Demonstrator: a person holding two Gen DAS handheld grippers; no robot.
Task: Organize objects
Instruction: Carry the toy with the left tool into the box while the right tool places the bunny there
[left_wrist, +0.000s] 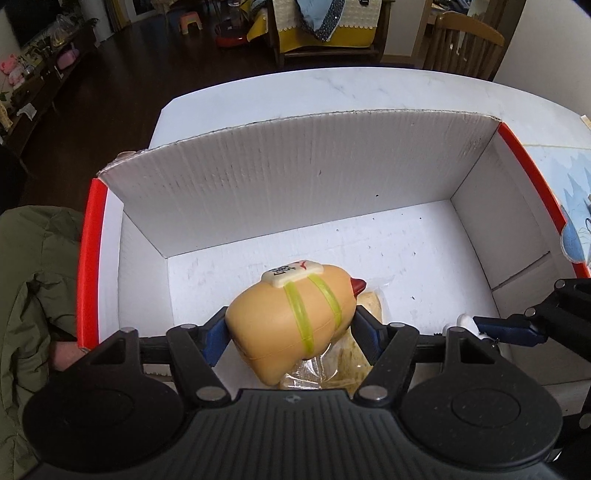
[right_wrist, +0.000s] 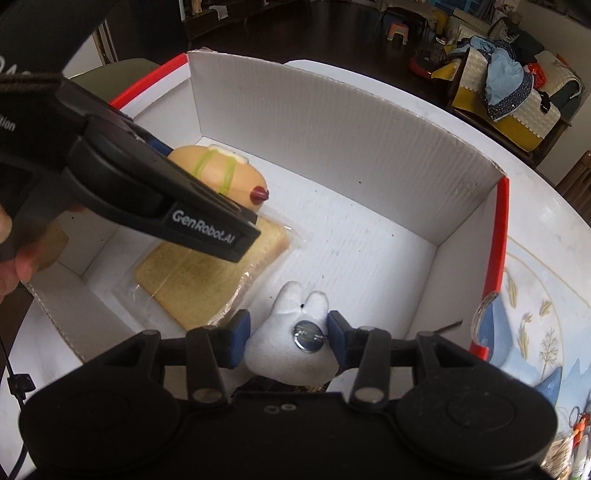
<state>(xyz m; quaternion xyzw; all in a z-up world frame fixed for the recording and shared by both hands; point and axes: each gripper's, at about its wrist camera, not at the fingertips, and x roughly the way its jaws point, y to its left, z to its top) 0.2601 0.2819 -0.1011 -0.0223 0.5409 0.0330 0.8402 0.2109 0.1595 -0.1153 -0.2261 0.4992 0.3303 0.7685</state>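
Two grippers are seen over a white corrugated cardboard box with red rims (left_wrist: 295, 177). The left gripper (left_wrist: 291, 332) is clenched on a tan rubber toy with yellow-green bands and a red tip (left_wrist: 291, 314), held just above the box floor. Only the right wrist view shows the whole wrapped slice of toast (right_wrist: 210, 273) lying beneath it, and the right gripper (right_wrist: 288, 332) with its blue pads touching a white plush rabbit with a metal badge (right_wrist: 291, 343). The box is set on a white marble table (left_wrist: 332, 88); a dark wooden floor (left_wrist: 122, 74) and a wooden chair (left_wrist: 465, 40) are seen beyond.
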